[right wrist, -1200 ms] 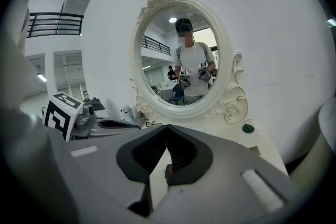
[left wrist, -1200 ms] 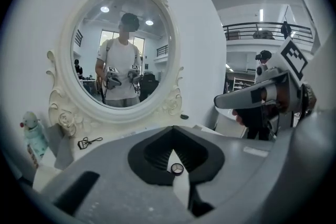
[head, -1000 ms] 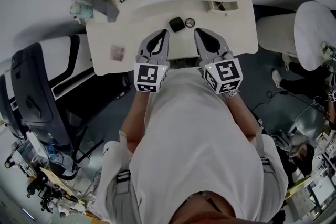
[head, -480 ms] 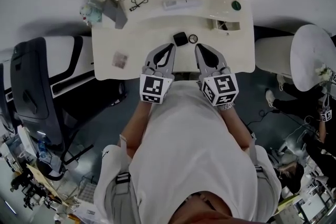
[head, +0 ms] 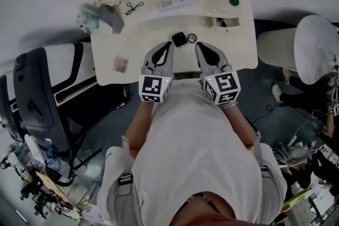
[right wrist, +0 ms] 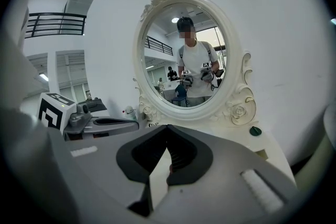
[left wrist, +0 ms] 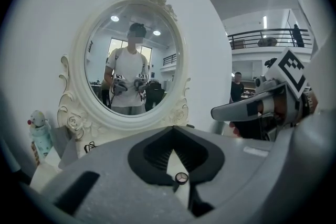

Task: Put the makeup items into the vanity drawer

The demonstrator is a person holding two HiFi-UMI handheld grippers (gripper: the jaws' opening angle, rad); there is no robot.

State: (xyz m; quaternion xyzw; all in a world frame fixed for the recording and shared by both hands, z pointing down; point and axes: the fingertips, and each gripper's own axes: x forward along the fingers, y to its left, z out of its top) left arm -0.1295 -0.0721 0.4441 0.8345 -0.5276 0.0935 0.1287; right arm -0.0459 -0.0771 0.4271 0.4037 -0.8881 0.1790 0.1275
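On the white vanity top [head: 132, 42] a black square compact [head: 179, 38] lies beside a small round item [head: 192, 37], just beyond my two grippers. My left gripper [head: 168, 46] and right gripper [head: 199, 46] hover side by side over the table's front edge. Both are shut and hold nothing. In the left gripper view the shut left gripper [left wrist: 172, 136] fills the bottom, and the round item [left wrist: 181, 178] shows through the gap under its pads. The right gripper [right wrist: 167, 136] points at the oval mirror [right wrist: 186, 55]. Further back lie an eyelash curler [head: 130, 7] and a white tube [head: 176, 2].
A green round cap [head: 233, 0] and a small open compartment [head: 225, 21] sit at the table's right. A small doll [head: 85, 18] and a grey box [head: 112, 18] stand at the back left. A dark chair [head: 37, 108] stands left and a white round seat [head: 318, 45] right.
Both grippers keep their place over the front edge, still shut. Only the head view has shifted a little.
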